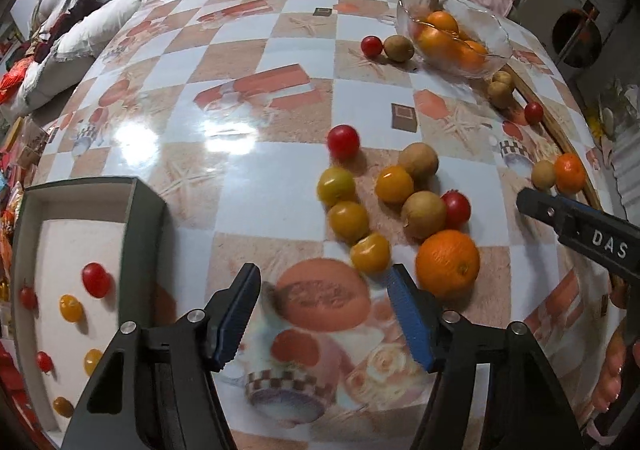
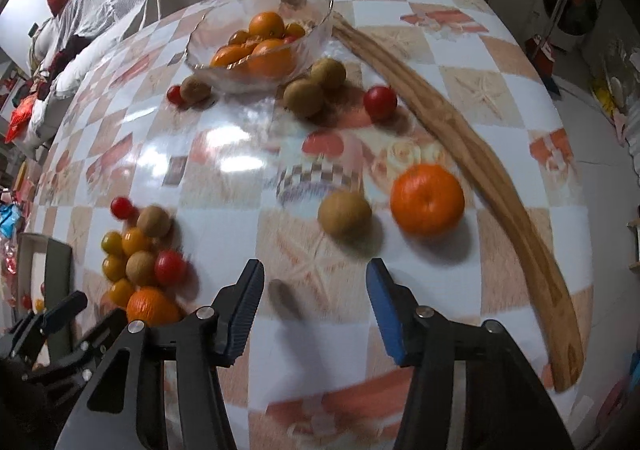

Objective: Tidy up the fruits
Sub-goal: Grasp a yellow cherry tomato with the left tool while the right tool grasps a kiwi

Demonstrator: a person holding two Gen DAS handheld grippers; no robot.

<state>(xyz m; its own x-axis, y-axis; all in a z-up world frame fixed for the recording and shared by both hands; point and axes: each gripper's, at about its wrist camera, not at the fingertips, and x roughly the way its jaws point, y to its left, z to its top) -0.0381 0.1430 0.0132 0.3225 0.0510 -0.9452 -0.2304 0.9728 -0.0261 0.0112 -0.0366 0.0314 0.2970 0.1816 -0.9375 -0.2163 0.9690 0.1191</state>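
Sorting is under way on the round table point(image 1: 248, 98), its checked oilcloth carrying most of the loose fruit. At its far side the glass bowl point(image 2: 260, 38) holds oranges, and at the near left edge a shallow white-floored box point(image 1: 60, 250) holds red and yellow cherry tomatoes, so the scheme looks like large citrus to the bowl and tomatoes to the box. A curved wooden strip point(image 2: 500, 178) lies along the right rim. The left gripper point(image 1: 322, 314) hangs partly open and empty above the cloth; its right pad is just beside a yellow cherry tomato point(image 1: 371, 253), with a big orange point(image 1: 448, 264) close by in the mixed cluster. The right gripper point(image 2: 316, 310) is likewise partly open with nothing between its jaws, pointing down toward a brown round fruit point(image 2: 345, 215) and a mandarin point(image 2: 427, 199), both near but not touched. I judge both hands to be approaching a pick. Next, each must centre on one fruit, descend, then close gently, since round fruit rolls easily.
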